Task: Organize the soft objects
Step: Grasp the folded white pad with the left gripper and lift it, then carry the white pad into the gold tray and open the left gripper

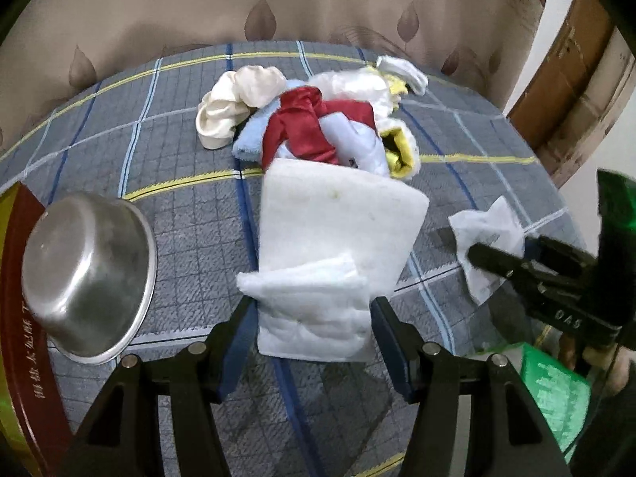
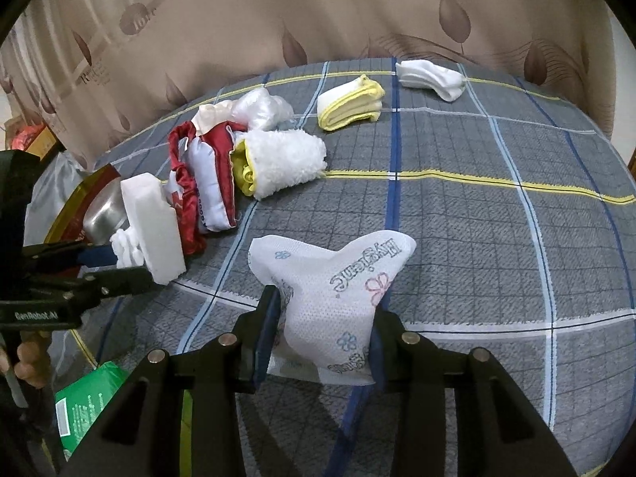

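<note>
Left gripper [image 1: 314, 314] clamps the foam pad [image 1: 338, 218]; right gripper [image 2: 324, 334] pinches the tissue pack [image 2: 334, 290]; set each down squarely, apart

1. Home, likely bedroom: plaid quilted bedcover [image 2: 477, 206] as work surface.
2. Leaf-print curtain [image 2: 318, 12] along far edge.
3. Household clutter: steel bowl [image 1: 89, 274], cardboard box [image 1: 572, 79] at right edge.

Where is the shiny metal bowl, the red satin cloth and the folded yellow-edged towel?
Shiny metal bowl [image 1: 85, 274]: left wrist view, on its upturned base.
Red satin cloth [image 1: 304, 129]: left wrist view, on its middle fold.
Folded yellow-edged towel [image 2: 349, 104]: right wrist view, on its front edge.
</note>
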